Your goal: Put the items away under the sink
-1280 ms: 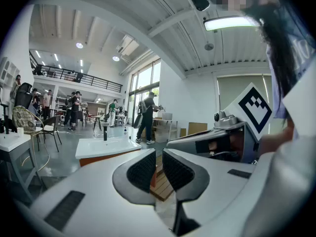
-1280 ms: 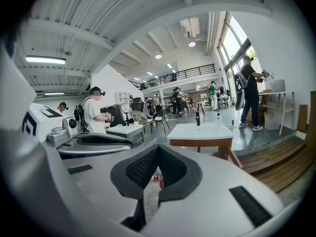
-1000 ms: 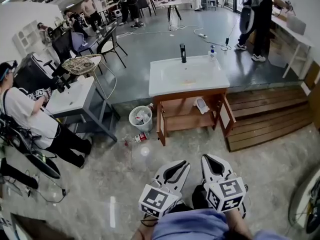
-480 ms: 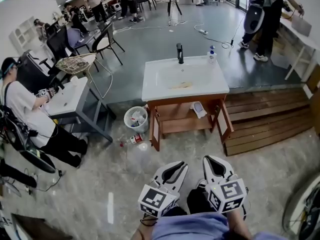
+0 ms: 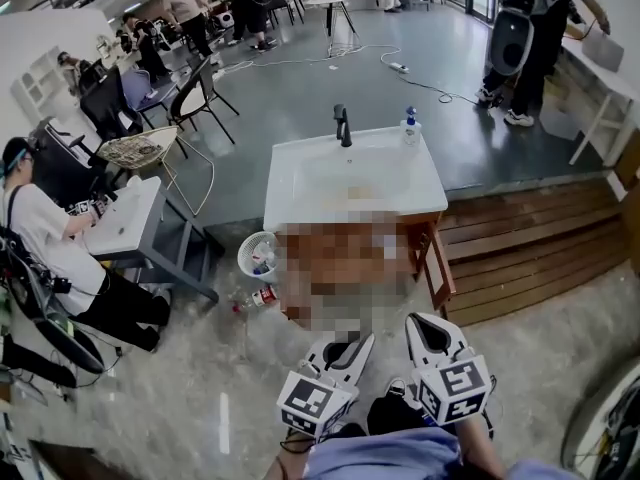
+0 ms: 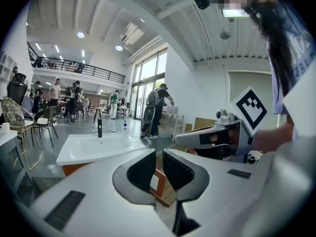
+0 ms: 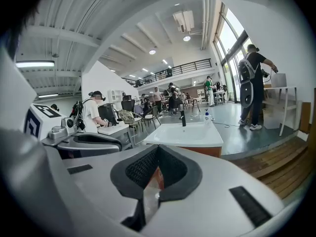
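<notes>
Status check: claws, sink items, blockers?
Left claw slightly apart, empty; right claw shut, empty. Sink ahead, both claws short of it. Bottle lying on floor beside bin.

No legible words, brands or numbers; only black square-pattern markers on the white-and-black left gripper and right gripper cubes

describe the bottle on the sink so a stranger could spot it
Find the white sink in the middle of the head view. A black tap stands at its back edge; the bottle stands at the back right corner. It is small, clear-looking and blue-capped, unlike the dark tap.
</notes>
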`<state>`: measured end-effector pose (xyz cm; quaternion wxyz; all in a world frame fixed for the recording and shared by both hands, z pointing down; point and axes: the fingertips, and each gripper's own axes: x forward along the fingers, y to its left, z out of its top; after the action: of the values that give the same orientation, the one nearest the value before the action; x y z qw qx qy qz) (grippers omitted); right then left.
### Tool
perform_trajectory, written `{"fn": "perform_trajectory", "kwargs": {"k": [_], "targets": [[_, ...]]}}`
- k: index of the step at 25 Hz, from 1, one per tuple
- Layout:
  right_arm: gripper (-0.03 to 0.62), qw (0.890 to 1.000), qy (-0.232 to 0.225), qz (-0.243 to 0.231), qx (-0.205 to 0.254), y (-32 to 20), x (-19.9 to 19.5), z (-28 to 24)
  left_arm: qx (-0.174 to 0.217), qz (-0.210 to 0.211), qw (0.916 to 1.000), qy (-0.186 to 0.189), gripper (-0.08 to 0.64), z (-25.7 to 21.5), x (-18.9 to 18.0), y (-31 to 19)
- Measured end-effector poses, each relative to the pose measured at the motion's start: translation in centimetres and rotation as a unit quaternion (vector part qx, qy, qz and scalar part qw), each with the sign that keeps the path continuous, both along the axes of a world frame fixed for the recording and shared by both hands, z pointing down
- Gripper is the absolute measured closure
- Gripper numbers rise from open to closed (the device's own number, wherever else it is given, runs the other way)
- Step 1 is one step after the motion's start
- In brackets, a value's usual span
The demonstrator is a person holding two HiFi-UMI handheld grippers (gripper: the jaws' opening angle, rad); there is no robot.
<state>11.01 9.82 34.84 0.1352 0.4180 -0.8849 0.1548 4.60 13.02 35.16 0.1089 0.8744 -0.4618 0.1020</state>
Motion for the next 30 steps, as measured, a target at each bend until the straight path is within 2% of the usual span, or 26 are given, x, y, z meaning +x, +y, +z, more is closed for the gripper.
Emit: {"fn": "perform_trajectory", "kwargs": {"k": [9, 17, 23, 30], "targets": [[0.577, 1.0, -0.002, -0.021, 0.006, -4.5, 2.4, 0.6, 0.01, -0.022, 0.9996, -0.016, 0.522, 0.1, 2.3, -4.5], [0.577, 1.0, -0.014, -0.021, 0.0, -6.0, 4.0, 0.8, 0.007, -0.019, 0.9995, -0.025, 0.522, -0.1, 4.3, -6.3], [0.577, 1.0, -0.019, -0.021, -0.01, -7.2, 4.0, 2.0, -0.008, -0.018, 0.9991, -0.036, 0.522, 1.1, 4.1, -7.4], [0.577, 1.0, -0.017, -0.001, -0.004, -11.4, 4.4, 1.9, 0.003, -0.016, 0.9994, -0.03, 0.522, 1.1, 2.8, -12.8]]}}
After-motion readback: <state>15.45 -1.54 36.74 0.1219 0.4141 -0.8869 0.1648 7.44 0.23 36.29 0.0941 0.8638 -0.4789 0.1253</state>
